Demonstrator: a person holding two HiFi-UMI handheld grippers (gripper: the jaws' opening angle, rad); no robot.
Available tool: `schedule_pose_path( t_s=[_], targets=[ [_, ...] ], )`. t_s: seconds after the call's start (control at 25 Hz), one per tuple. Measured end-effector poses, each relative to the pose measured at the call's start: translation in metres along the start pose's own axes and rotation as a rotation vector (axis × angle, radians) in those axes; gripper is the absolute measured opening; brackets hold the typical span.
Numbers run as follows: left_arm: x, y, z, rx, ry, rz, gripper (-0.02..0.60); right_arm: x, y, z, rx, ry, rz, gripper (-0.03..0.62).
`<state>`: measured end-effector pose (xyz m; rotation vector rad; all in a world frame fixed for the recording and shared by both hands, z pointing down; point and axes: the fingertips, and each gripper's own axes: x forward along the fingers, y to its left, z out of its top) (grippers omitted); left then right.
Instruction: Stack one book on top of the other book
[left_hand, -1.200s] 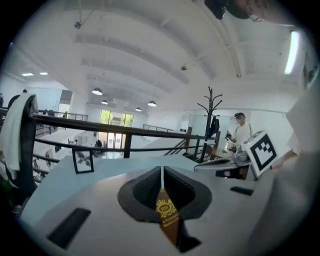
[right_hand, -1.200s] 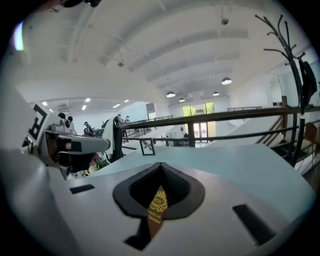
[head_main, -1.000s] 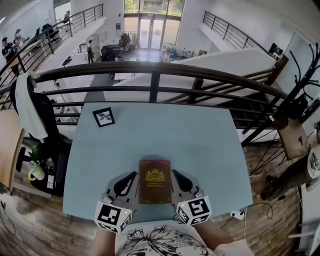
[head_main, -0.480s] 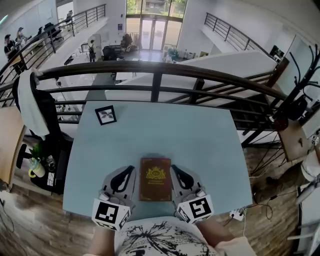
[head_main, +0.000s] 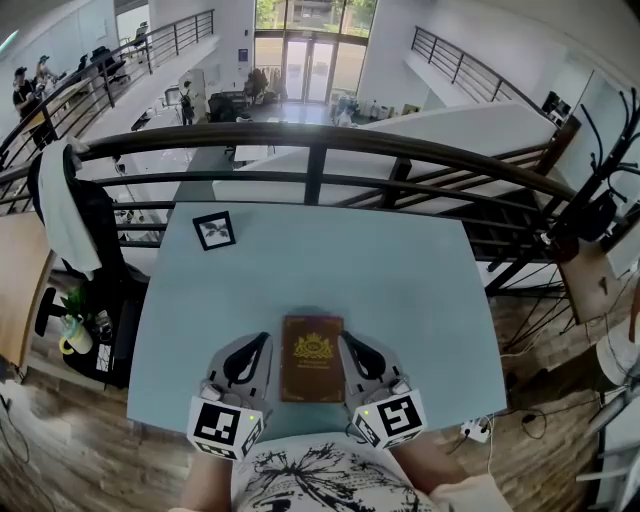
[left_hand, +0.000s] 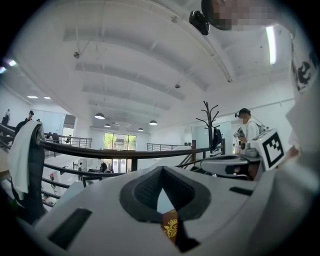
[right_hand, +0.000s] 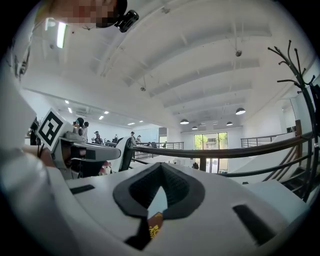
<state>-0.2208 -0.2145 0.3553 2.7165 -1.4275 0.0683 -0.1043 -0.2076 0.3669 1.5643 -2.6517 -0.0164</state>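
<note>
We see the book (head_main: 312, 357) lying between left gripper (head_main: 259, 345) and right gripper (head_main: 349, 345), both closed on nothing

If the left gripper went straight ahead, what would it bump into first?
Likely nothing soon: the left gripper faces bare table, and the framed picture lies off to its left. Past the table's edge comes the railing.

Book (head_main: 311, 357): gold crest on the dark red cover, with lines of gold print under it, too small to read.
Left hand-held gripper (head_main: 262, 341), left of the book: black-and-white square code on its cube, no letters.
Right hand-held gripper (head_main: 346, 341), right of the book: same kind of code, another pattern.
Frame (head_main: 214, 230), beyond the book to the left: a picture, no words.
</note>
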Motion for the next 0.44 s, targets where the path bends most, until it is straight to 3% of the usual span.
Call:
schedule_pose_path(
  t_s=[0.44],
  targets=[
    [-0.0021, 0.0021, -0.0022, 0.002, 0.032, 0.007, 0.009, 0.005, -0.0013, -0.0079, 0.005, 0.024, -0.019, -0.008]
  ],
)
